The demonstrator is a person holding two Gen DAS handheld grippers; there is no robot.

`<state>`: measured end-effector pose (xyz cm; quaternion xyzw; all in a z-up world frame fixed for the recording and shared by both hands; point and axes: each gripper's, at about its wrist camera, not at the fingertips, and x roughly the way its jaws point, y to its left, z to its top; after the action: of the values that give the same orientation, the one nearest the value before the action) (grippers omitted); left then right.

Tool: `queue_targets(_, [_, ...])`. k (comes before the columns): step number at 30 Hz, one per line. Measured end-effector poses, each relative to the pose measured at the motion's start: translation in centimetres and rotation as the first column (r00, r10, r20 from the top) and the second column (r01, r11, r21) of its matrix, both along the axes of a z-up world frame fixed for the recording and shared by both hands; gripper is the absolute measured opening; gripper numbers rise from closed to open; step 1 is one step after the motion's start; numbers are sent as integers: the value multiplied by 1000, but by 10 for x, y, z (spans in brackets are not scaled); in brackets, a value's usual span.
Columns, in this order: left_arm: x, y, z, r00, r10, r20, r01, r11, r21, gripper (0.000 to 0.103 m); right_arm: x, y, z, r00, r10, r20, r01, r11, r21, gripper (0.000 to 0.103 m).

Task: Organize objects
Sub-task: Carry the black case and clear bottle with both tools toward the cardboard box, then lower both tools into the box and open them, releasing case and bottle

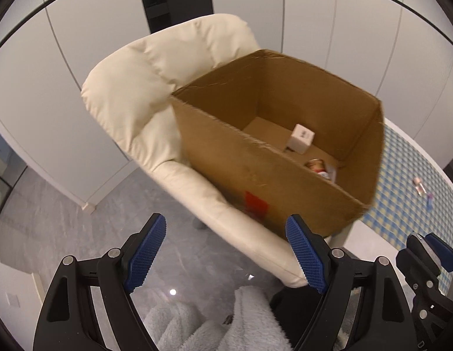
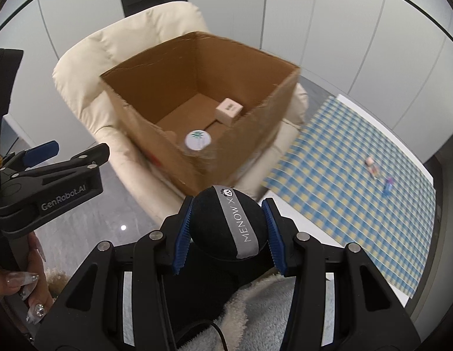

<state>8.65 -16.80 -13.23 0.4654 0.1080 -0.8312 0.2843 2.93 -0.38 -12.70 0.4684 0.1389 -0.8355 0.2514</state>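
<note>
Right tongs [image 2: 228, 228] clamp black puff [image 2: 226, 222] short of box [image 2: 255, 122] ahead; left tongs [image 1: 226, 251] wide, empty. Box holds cube [image 2: 228, 110], jar [image 2: 197, 140]; table [image 2: 343, 181] bits remain beyond.

A cardboard box [image 2: 197, 111] sits on an armchair [image 2: 89, 67]. In it, a small cube [image 2: 228, 111] lies far right, a round lid [image 2: 197, 139] nearer. The table [image 2: 343, 181] stands right of the chair, with what may be small bottles [image 2: 372, 167] on it
</note>
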Motion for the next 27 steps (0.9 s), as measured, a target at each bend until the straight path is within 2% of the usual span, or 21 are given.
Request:
queue_targets(13, [-19, -15, -7, 1000, 17, -12, -17, 1000, 7, 85, -26, -24, -16, 1000, 8, 16, -9, 1000, 30, 48])
queue_targets(20, [-51, -32, -1, 998, 51, -41, -52, 998, -24, 85, -53, -44, -15, 1000, 17, -7, -17, 999, 35, 48])
queue_targets(27, [-80, -49, 5, 995, 74, -72, -74, 997, 3, 85, -81, -64, -9, 999, 21, -34, -20, 1000, 22, 48])
